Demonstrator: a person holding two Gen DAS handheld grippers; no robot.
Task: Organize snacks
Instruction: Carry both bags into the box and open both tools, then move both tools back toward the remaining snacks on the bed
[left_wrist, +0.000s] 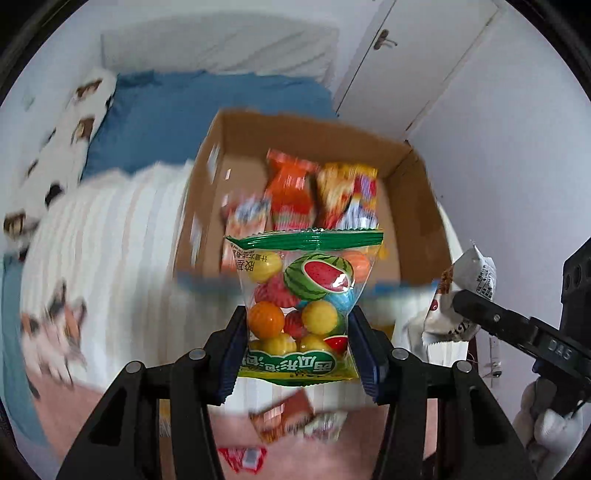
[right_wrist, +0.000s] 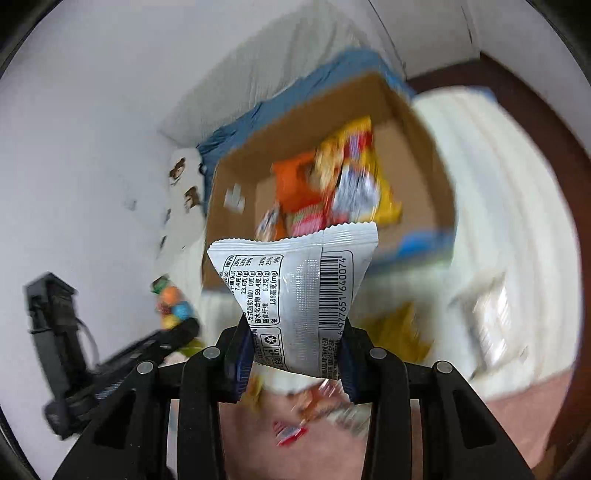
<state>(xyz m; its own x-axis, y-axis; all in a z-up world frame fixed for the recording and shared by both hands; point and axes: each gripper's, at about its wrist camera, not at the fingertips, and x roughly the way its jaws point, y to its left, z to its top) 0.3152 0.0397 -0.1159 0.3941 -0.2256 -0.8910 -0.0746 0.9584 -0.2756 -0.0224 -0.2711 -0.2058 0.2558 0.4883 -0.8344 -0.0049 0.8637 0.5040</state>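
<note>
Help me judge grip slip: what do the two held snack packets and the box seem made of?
Gumball bag: clear glossy plastic film; the candy shows through, with glare. White snack packet: silvery-white printed film, probably foil-lined plastic, with zigzag crimped ends. Cardboard box: matte brown cardboard.

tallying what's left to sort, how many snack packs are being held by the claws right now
2. The watermelon gum bag is pinched in the left claw; the white barcode packet is pinched in the right claw. Both hang in front of the cardboard box.
</note>
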